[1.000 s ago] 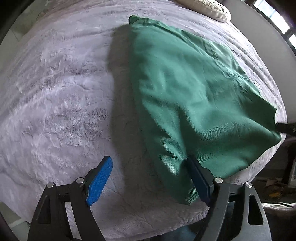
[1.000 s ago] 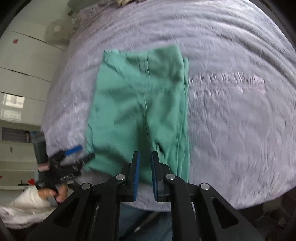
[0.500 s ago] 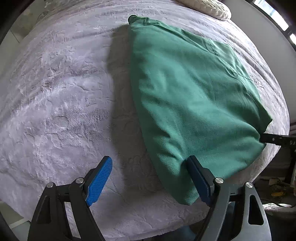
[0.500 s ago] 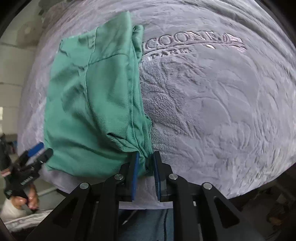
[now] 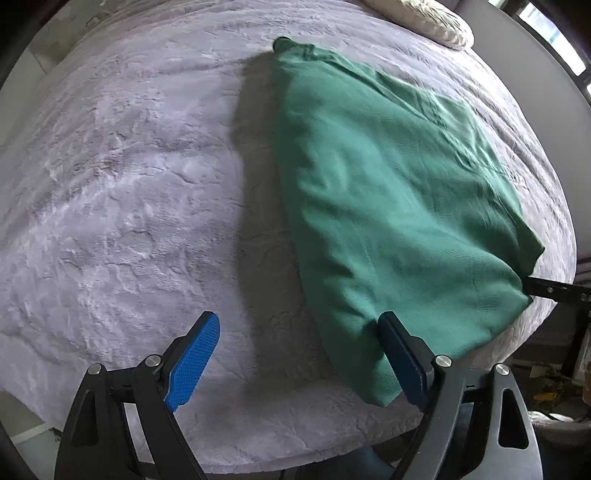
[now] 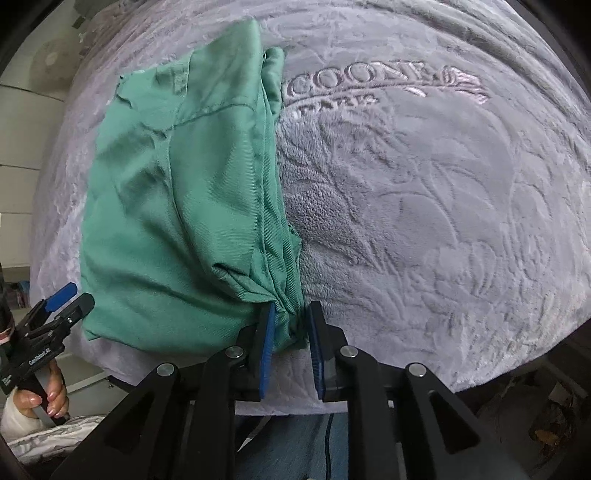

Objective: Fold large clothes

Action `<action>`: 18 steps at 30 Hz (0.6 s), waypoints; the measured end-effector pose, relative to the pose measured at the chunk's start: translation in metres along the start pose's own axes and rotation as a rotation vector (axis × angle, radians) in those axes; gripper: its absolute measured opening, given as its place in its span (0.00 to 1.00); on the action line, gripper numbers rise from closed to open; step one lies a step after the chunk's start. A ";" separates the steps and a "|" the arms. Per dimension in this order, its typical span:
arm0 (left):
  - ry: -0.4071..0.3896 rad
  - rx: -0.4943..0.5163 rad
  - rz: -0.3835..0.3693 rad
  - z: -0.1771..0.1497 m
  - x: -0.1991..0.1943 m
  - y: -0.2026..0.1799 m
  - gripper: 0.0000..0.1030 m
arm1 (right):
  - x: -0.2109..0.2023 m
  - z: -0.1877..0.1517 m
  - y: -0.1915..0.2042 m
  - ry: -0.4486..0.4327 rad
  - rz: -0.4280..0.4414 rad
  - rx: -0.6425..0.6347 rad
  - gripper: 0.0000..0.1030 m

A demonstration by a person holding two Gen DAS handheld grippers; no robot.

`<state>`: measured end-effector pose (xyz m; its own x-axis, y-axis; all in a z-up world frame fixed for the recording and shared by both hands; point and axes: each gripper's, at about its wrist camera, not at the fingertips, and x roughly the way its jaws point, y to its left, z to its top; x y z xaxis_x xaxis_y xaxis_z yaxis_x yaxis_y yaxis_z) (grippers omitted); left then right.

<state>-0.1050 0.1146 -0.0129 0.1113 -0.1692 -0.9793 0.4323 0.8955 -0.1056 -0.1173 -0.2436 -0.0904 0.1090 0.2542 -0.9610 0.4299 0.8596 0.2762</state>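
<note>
A green garment (image 5: 388, 206) lies folded on the grey plush blanket (image 5: 129, 184). My left gripper (image 5: 299, 354) hangs wide open over the garment's near left corner; its right pad (image 5: 399, 354) sits against the cloth and nothing is pinched. The right wrist view shows this gripper (image 6: 55, 306) at the garment's (image 6: 177, 206) far left corner. My right gripper (image 6: 290, 332) is low at the near right corner, jaws opening, with the bunched corner loose between the pads. One black tip of the right gripper (image 5: 550, 290) pokes out from under the cloth's right edge.
A cream knitted pillow (image 5: 436, 18) lies at the head of the bed. Embossed lettering (image 6: 388, 85) marks the blanket to the right of the garment. A hand (image 6: 37, 398) holds the left gripper's handle. The bed's edge runs just below both grippers, and floor clutter (image 5: 546, 387) lies beyond it.
The right gripper has come down to the bed with the garment's corner, and its jaws have spread. The lifted cloth has settled flat. The left gripper has stayed put, open.
</note>
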 end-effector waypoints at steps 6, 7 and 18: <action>-0.001 -0.040 0.005 0.008 -0.010 0.008 0.86 | -0.050 0.002 0.003 -0.154 0.070 0.051 0.22; 0.007 -0.042 0.008 0.010 -0.009 0.008 0.86 | -0.056 0.005 0.007 -0.176 0.090 0.049 0.30; 0.052 -0.044 0.035 0.010 -0.004 0.005 0.86 | 0.009 0.025 0.021 -0.061 -0.097 -0.016 0.47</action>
<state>-0.0945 0.1157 -0.0081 0.0787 -0.1175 -0.9899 0.3890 0.9179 -0.0780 -0.0847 -0.2347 -0.0935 0.1223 0.1423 -0.9822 0.4272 0.8858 0.1816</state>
